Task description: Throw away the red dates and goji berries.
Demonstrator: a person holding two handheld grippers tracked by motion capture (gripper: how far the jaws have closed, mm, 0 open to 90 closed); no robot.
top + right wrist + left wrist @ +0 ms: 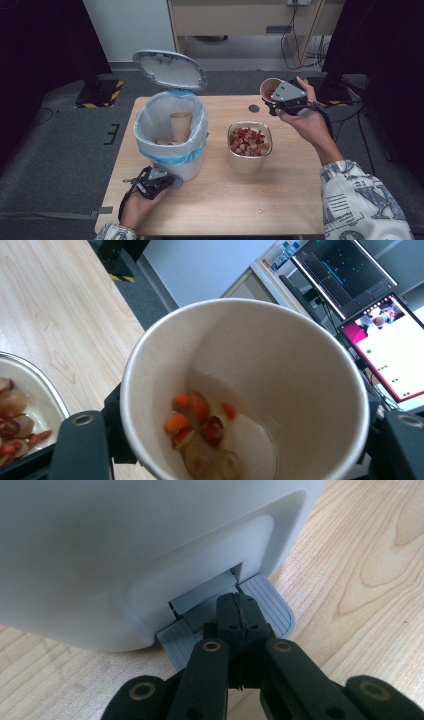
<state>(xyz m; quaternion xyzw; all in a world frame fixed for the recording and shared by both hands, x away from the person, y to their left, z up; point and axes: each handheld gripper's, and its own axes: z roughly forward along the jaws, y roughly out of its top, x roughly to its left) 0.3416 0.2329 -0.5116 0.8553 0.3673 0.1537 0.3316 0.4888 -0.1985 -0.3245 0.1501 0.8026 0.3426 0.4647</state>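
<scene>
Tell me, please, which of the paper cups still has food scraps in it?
The paper cup gripped by the right gripper; red and orange bits lie inside. The cups in the bin show none.

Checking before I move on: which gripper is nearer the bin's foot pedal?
Left. The left gripper has its shut fingers on the pedal at the bin's base; the right gripper holds a paper cup far across the table.

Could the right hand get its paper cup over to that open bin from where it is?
Probably yes. The right tongs hold the paper cup raised above the table, the bin's lid stands open, and only the low metal bowl lies between them.
</scene>
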